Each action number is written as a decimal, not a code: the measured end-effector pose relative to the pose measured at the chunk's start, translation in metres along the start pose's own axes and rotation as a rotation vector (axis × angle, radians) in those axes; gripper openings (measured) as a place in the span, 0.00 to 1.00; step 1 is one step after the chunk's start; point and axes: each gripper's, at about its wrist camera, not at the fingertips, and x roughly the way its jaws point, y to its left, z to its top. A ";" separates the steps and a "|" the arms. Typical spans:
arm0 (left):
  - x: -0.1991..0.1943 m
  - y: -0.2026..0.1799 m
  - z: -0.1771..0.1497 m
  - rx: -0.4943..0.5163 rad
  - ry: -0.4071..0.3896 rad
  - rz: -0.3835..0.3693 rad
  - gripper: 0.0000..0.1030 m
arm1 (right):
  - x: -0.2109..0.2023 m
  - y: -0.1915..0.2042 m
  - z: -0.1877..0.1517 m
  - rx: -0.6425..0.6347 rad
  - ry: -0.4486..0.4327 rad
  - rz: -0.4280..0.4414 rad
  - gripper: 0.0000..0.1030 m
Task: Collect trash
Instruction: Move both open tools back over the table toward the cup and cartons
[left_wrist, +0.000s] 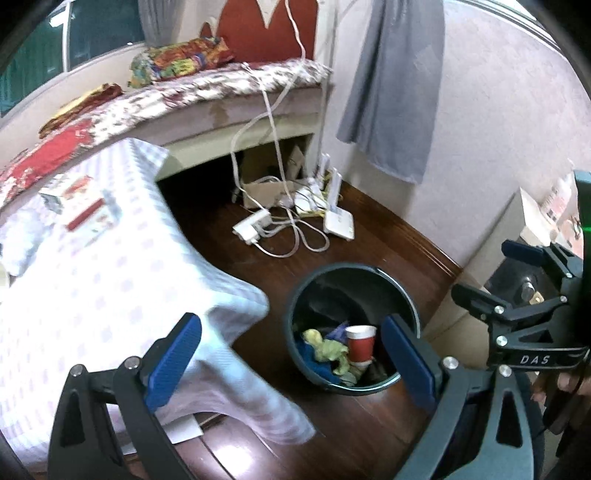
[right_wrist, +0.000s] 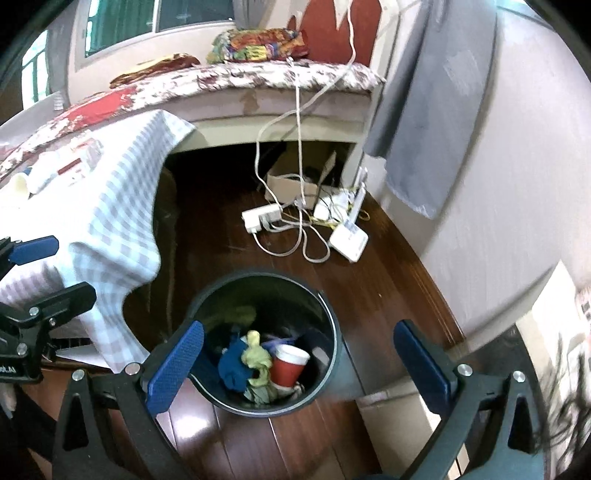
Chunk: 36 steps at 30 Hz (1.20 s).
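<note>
One cream cup (right_wrist: 20, 184) on table, right-wrist view only.

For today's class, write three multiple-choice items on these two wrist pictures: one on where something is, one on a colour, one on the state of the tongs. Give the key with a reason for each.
1. Where is the paper cup?
A. On the checked tablecloth
B. Inside the bin
C. On the floor by the power strip

2. What colour is the cup's body?
A. Red
B. Green
C. Black

3. How do both pairs of tongs stand?
A. Both shut on trash
B. Left shut, right open
C. Both open and empty

Key:
1 B: the paper cup lies among crumpled scraps within the rim of the bin.
2 A: its side is red, with a white rim.
3 C: the left tongs and right tongs each show blue pads spread wide with nothing between them.
</note>
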 end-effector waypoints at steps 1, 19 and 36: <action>-0.002 0.003 0.001 -0.001 -0.004 0.009 0.96 | -0.001 0.004 0.003 -0.004 -0.005 0.004 1.00; -0.056 0.122 -0.024 -0.226 -0.104 0.204 0.96 | -0.017 0.114 0.067 -0.139 -0.170 0.166 1.00; -0.081 0.232 -0.043 -0.386 -0.137 0.385 0.96 | 0.009 0.237 0.124 -0.235 -0.158 0.344 1.00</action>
